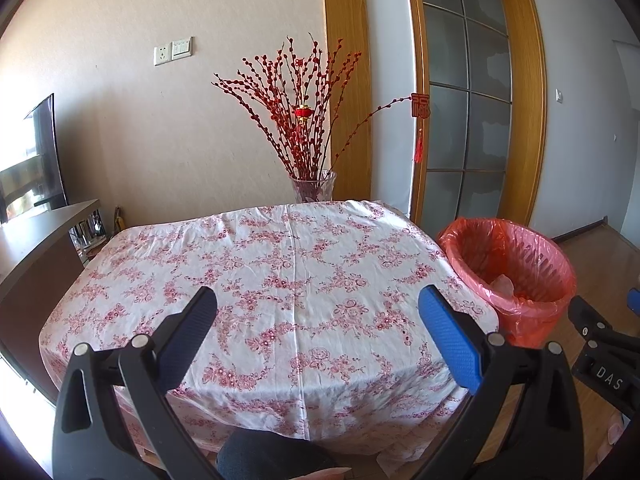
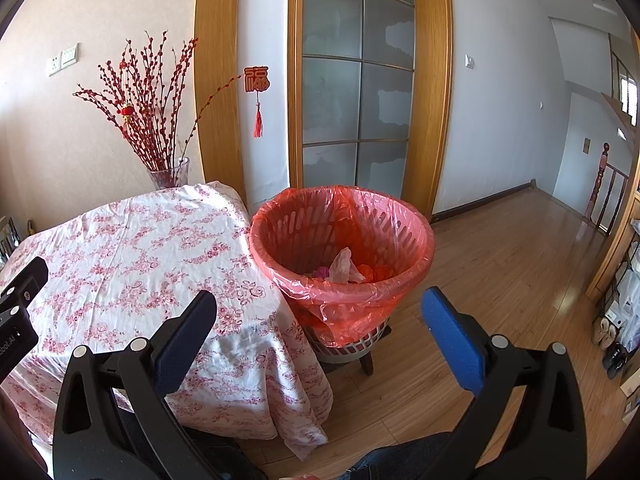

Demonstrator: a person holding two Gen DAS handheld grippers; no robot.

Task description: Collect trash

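We hold the left tool (image 1: 318, 308) over the table (image 1: 280, 264), its fingers spread apart with nothing between them. The right tool (image 2: 319, 312) is likewise spread wide and holds nothing. Just ahead of it stands a bin (image 2: 340, 320) lined with a red bag (image 2: 304, 216), touching the tablecloth's edge; crumpled trash (image 2: 344, 268) lies inside. Beyond the table, a glass vase (image 1: 314, 186) of red branches (image 1: 296, 108) stands by the wall.

the tablecloth (image 1: 288, 264) lies bare; the lined bin (image 2: 344, 240) stands open-topped just beside its right edge, a vase (image 1: 314, 186) behind.
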